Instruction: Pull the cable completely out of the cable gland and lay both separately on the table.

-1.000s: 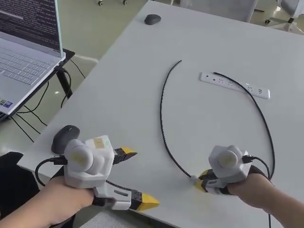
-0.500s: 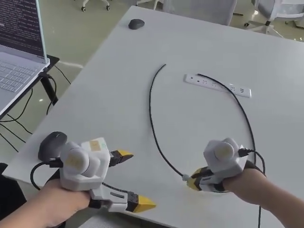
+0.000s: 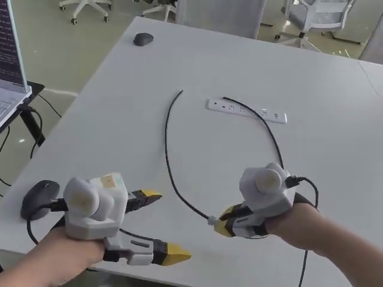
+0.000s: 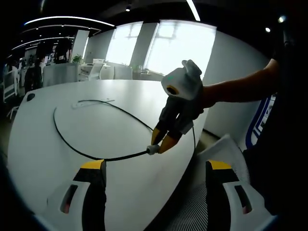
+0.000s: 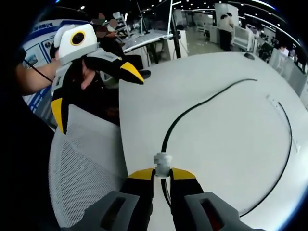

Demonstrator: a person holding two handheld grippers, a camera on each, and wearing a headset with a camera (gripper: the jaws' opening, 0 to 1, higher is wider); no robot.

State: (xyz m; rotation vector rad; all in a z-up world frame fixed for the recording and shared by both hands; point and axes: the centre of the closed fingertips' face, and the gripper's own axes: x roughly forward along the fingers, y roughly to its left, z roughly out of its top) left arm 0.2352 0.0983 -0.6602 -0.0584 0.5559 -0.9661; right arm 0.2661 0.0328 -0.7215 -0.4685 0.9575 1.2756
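the gland is pinched in the right gripper, which stays clenched on it just above the bench near the front edge, as it was a second ago. the cable is still threaded through the gland; in the right gripper view it runs on between the jaws behind it. from the gland it sweeps in a long arc across the bench, and its free end lies just left of the strip. that arc has kept its shape and place. what has changed is the head view, which has swung so the laptop is cut off at the left border and chairs show beyond the far side.

the left gripper is still released, jaws spread wide and holding nothing. it hangs over the front edge to the left, well apart from the gland. a cord curves from the strip toward the right gripper. one mouse lies at the near left corner, and a second mouse lies near the far edge. open bench lies between the arc and the left edge, with a wide stretch to the right of the strip.
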